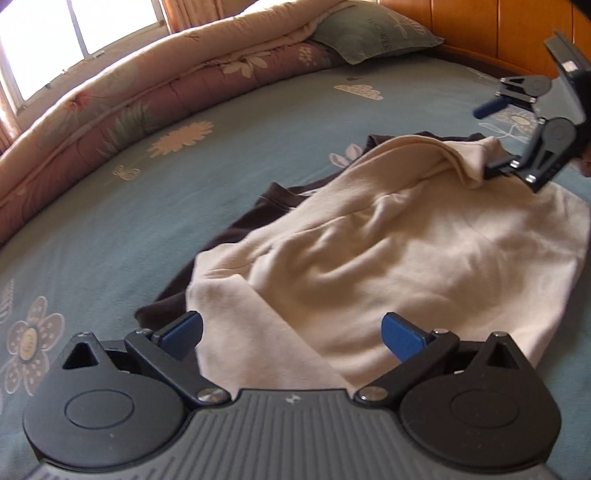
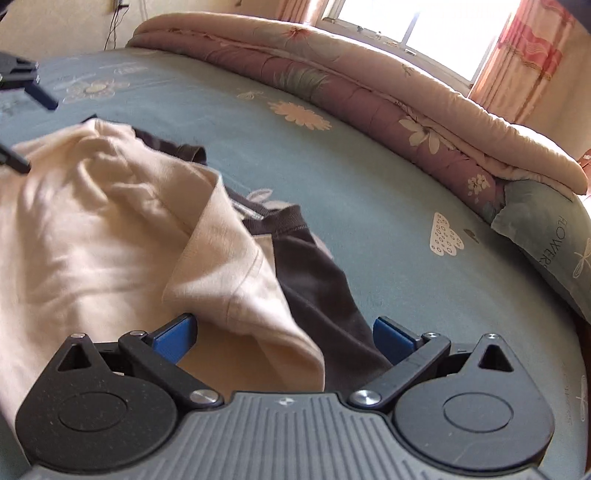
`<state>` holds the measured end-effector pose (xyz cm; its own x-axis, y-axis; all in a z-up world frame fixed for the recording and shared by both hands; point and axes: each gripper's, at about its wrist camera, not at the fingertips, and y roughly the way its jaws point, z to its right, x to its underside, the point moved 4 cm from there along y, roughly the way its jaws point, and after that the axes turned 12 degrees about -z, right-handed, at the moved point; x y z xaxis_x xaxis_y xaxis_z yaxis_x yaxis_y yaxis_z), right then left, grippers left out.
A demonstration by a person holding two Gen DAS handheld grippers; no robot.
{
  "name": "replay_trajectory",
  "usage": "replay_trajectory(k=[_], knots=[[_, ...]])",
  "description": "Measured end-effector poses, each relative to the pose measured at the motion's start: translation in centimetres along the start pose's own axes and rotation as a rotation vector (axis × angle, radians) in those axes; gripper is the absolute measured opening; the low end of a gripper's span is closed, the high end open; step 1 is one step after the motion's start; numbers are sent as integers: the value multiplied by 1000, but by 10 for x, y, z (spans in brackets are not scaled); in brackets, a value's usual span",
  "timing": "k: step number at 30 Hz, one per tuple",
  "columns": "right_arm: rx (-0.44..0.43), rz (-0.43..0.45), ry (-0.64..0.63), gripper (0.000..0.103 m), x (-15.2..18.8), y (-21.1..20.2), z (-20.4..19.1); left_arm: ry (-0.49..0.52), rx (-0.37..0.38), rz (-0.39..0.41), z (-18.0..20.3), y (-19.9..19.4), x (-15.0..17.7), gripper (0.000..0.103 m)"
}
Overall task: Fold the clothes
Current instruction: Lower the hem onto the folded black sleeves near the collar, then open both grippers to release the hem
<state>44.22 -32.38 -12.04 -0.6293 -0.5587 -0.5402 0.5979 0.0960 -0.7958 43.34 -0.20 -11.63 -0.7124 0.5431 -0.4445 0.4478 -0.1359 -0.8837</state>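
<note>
Both grippers are over the bed here, one at each end of the cream garment [image 1: 388, 251]; it lies rumpled on the blue flowered bedsheet [image 1: 110, 229], spread on top of a dark brown garment [image 1: 280, 195] whose edges peek out along the side towards the quilt; the left gripper [image 1: 291, 332] sits low at its end, blue pads [image 1: 183, 334] spread wide apart, a folded flap of cream cloth running between them but nothing pinched; across the way the right gripper [image 1: 487, 142] comes in from the far end, fingers also spread, one tip right against a raised fold of the cream fabric, the other up clear in the air; from its own camera the right gripper [image 2: 282, 336] has its pads well apart too, a cream sleeve draped between them with the dark brown cloth just beside it, neither one clamped; a rolled floral quilt [image 1: 110, 110] lines the far edge of the bed, a green pillow [image 1: 373, 33] at its end, bright window [image 2: 417, 26] behind.
</note>
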Motion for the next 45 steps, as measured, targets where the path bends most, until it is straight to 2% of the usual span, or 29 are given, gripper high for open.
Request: replay_trajectory(k=[5,6,10,14,17,19,22,24,25,29,32,33,34,36,37,38,40,43,45], knots=[[112,39,249,103,-19,14,49,-23,23,4,5,2,-4,102],[93,46,273,103,-17,12,50,-36,44,10,6,1,-4,102],[-40,87,324,103,-6,-6,45,-68,170,50,9,-6,-2,102],[-316,58,271,103,4,-9,9,-133,281,62,4,0,-2,102],[-436,18,239,103,4,5,-13,-200,349,51,-5,11,-2,102],[-410,-7,250,103,3,21,-13,-224,338,44,-12,19,-1,102],[-350,-21,319,103,6,39,1,-268,209,-5,-38,35,8,102],[-362,-15,398,103,9,37,17,-348,204,-24,-58,35,22,98],[-357,-17,428,103,11,33,22,-370,222,-8,-63,28,27,98],[-320,-4,419,103,25,-1,20,-375,242,41,-58,-9,46,98],[-336,16,453,103,49,-28,15,-376,250,36,-43,-26,65,95],[-343,23,467,103,57,-36,12,-385,244,32,-38,-30,73,87],[-345,27,479,103,67,-44,10,-395,236,28,-35,-34,82,74],[-345,32,502,99,87,-60,7,-439,221,19,-31,-39,101,53],[-344,34,515,94,98,-68,6,-455,211,21,-30,-41,110,48],[-345,28,523,86,108,-73,5,-470,201,23,-29,-42,119,48],[-349,11,537,78,127,-82,4,-490,187,25,-28,-42,133,47],[-341,-14,551,75,150,-90,3,-503,183,22,-26,-38,146,44],[-342,-19,563,75,161,-91,2,-508,178,53,-26,-39,146,44]])
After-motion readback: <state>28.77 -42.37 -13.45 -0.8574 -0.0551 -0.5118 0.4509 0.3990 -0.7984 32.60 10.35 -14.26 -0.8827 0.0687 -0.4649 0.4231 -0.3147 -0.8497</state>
